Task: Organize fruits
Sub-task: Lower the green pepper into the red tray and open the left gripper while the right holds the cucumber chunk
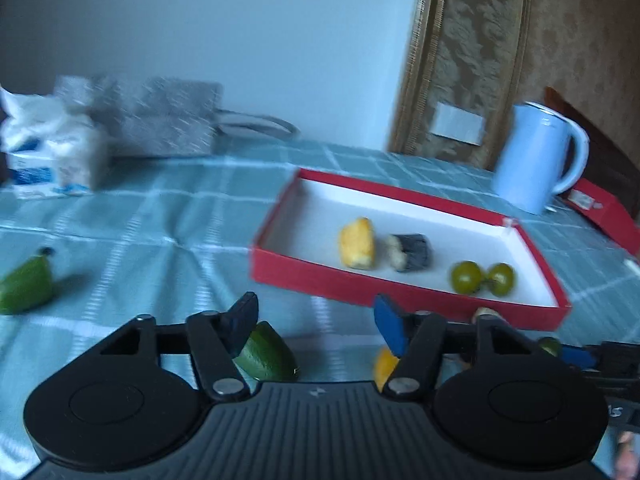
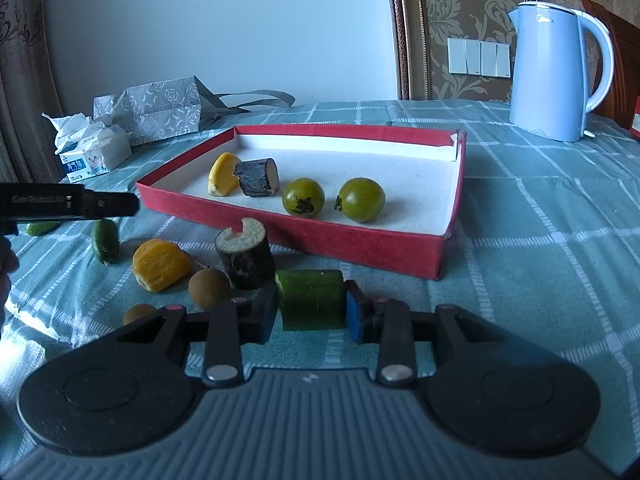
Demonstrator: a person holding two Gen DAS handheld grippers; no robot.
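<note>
Far left on the checked tablecloth (image 2: 540,220): small green pieces (image 2: 105,240), w/ the left gripper (image 1: 316,322) over them – jaws wide apart, nothing between, one green piece (image 1: 266,354) just below its left finger. View is blurred, so it's likely on the move.

Next along: a yellow chunk (image 2: 160,264), two small brown round fruits (image 2: 208,286), a dark bark-skinned stub (image 2: 244,258) – all loose in front of the red tray (image 2: 360,242).

Centre: right gripper (image 2: 310,312) clamped on a green cylinder piece (image 2: 310,298), pads touching both cut ends, just short of the tray's near wall. Whether it's off the cloth yet, can't tell.

In the tray already: yellow piece (image 2: 222,174), dark stub (image 2: 258,176), two green round fruits (image 2: 304,196). Kettle (image 2: 556,68) far right, well apart.

Step in hand, I'd say: pick made, transfer pending. Next move calls for lift over the near wall, fwd, release on the bare white floor to the right – approx half the fruit left outside.
</note>
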